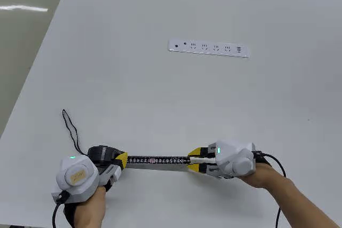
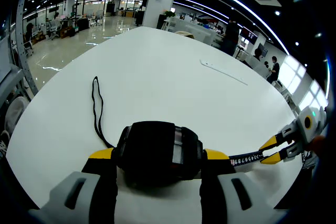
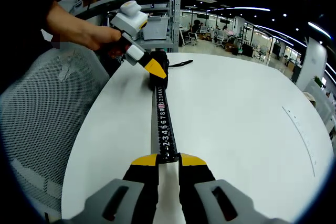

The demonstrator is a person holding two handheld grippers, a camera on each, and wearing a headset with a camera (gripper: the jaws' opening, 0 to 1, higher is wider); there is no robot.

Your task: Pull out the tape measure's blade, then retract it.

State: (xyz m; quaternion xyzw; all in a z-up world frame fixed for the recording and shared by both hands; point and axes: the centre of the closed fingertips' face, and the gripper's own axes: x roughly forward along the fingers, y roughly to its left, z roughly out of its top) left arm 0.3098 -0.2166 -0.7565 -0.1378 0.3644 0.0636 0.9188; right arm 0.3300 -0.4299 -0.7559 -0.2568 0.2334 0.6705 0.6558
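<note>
Tape measure (image 1: 104, 156), blade (image 1: 157, 160) extended; power strip (image 1: 208, 48) well apart.

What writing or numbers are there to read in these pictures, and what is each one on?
"2 3 4 5 6 7 8 9": printed on the blade, running away from the jaws in the right gripper view.
Red mark and the numerals nearer the case: too small to read.
Blade numerals in the head view and the left gripper view: too blurred to be sure of.
Power strip: any markings are too small to read.
</note>
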